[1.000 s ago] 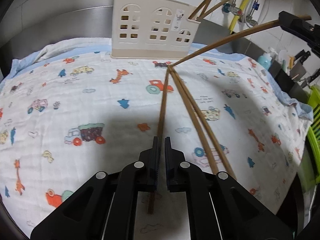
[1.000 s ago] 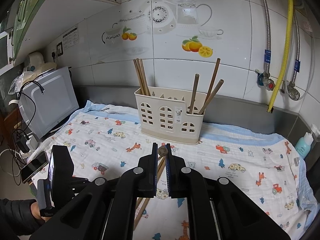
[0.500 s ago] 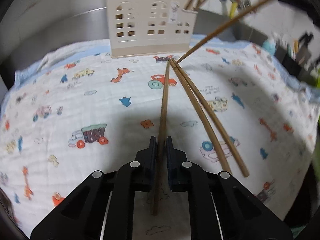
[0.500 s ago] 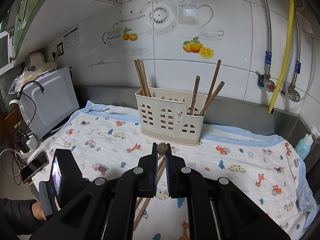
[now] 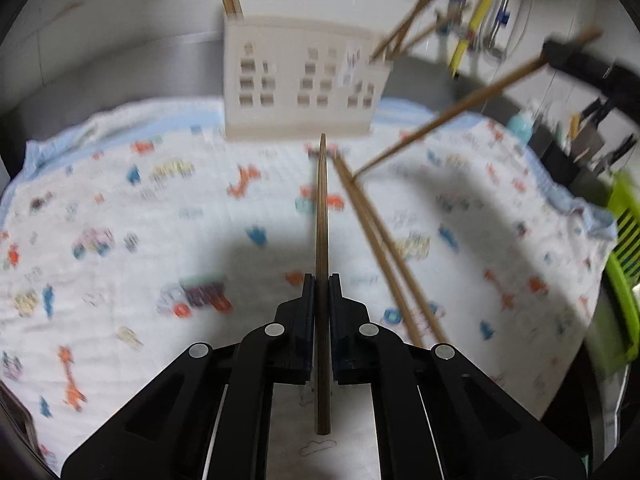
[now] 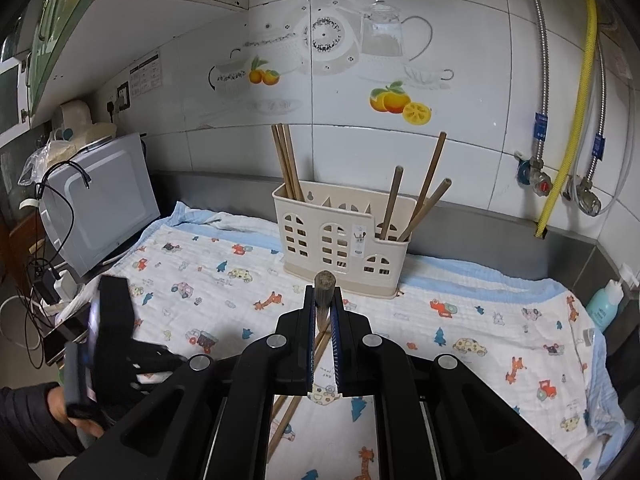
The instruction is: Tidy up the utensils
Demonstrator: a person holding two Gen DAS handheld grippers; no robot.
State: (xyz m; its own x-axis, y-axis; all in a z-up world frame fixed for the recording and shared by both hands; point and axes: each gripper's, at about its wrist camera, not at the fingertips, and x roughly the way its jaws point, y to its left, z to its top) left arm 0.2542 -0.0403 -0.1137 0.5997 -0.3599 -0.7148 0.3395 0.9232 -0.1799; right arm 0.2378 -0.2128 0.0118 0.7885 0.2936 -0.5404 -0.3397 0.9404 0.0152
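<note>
A cream utensil holder [image 6: 340,240] with chopsticks standing at its left and right ends sits at the back of a printed cloth [image 6: 208,256]; it also shows in the left wrist view [image 5: 304,80]. My left gripper [image 5: 322,280] is shut on a brown chopstick [image 5: 322,216] and holds it lifted, pointing at the holder. My right gripper [image 6: 323,296] is shut on another chopstick [image 6: 324,282], seen end-on; that chopstick also shows in the left wrist view [image 5: 452,112]. Two chopsticks [image 5: 384,248] lie on the cloth to the right.
A microwave [image 6: 100,204] with cables stands at the left. Water pipes and a yellow hose [image 6: 576,100] run down the tiled wall at the right. A blue bottle [image 6: 606,304] and a green rack [image 5: 624,264] stand by the cloth's right edge.
My left gripper closed on one chopstick and lifted it off the cloth toward the holder. My right gripper rose slightly, chopstick still in it.
</note>
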